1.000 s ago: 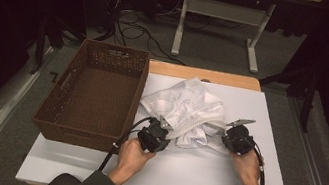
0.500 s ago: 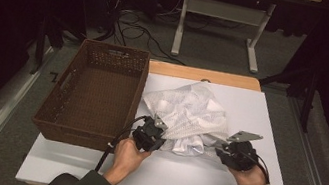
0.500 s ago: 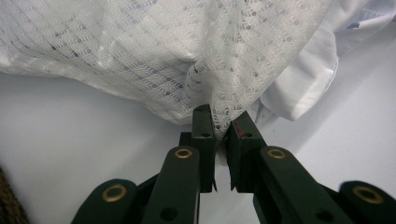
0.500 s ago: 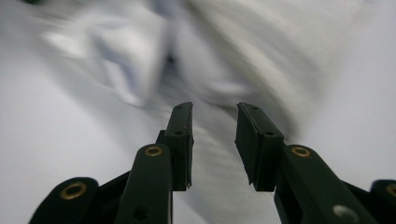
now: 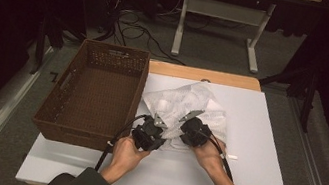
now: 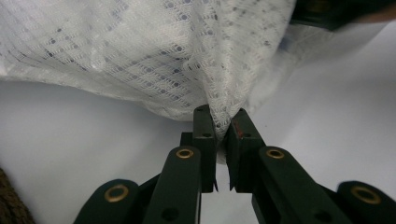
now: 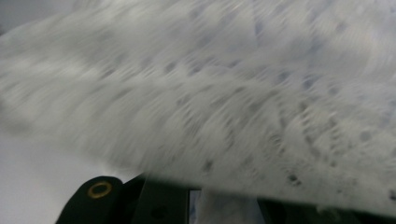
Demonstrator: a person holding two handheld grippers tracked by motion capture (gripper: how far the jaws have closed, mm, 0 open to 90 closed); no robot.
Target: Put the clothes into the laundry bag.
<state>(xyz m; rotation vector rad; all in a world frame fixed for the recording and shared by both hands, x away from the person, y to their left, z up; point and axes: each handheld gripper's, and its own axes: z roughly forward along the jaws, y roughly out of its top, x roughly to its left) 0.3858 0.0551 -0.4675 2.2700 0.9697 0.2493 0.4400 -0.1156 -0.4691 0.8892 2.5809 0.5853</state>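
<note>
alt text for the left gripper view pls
The left hand-held gripper pinches a fold of white lace-like cloth, which drapes across the top of the view above a white table. A bit of brown basket shows at bottom left.

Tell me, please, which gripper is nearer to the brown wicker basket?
Left. The left gripper sits just off the basket's near right corner, pinching the white lace cloth; the right gripper lies farther right, at the cloth's near edge.

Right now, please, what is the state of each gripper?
Left gripper: closed on the edge of the white cloth.
Right gripper: at the cloth, has just been closing; whether it holds cannot be told.
</note>
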